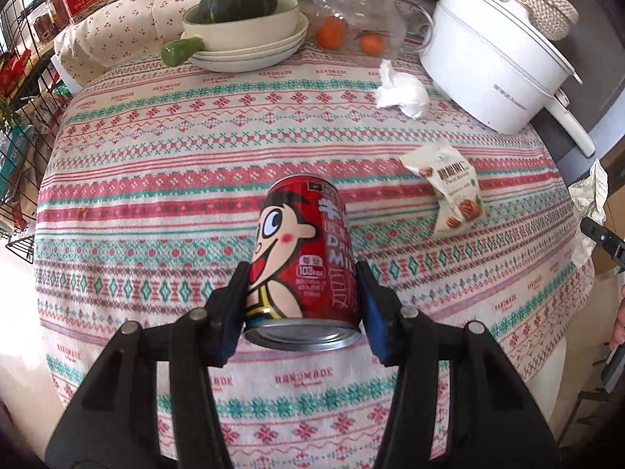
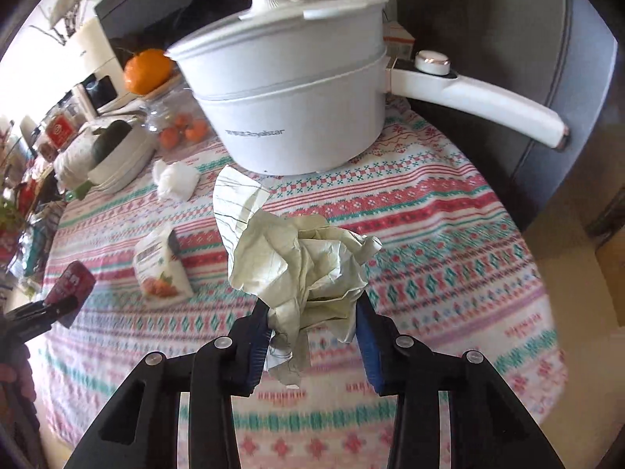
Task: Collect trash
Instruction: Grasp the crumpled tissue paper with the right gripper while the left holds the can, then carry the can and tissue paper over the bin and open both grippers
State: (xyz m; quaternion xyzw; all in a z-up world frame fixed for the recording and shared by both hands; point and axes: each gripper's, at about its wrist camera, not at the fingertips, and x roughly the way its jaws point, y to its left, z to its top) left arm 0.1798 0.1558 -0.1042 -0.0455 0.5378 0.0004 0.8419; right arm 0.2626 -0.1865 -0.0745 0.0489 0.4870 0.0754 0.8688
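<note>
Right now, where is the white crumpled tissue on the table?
The crumpled tissue lies on the patterned tablecloth, far side in the left wrist view, just left of the white pot and near the glass jar.

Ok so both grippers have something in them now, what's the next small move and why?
Probably carry both loads off the table to wherever the trash goes; no bin shows in either view. The left gripper is clamped on the red milk can, the right gripper on the crumpled paper, so neither can take the snack packet or white tissue yet.
</note>
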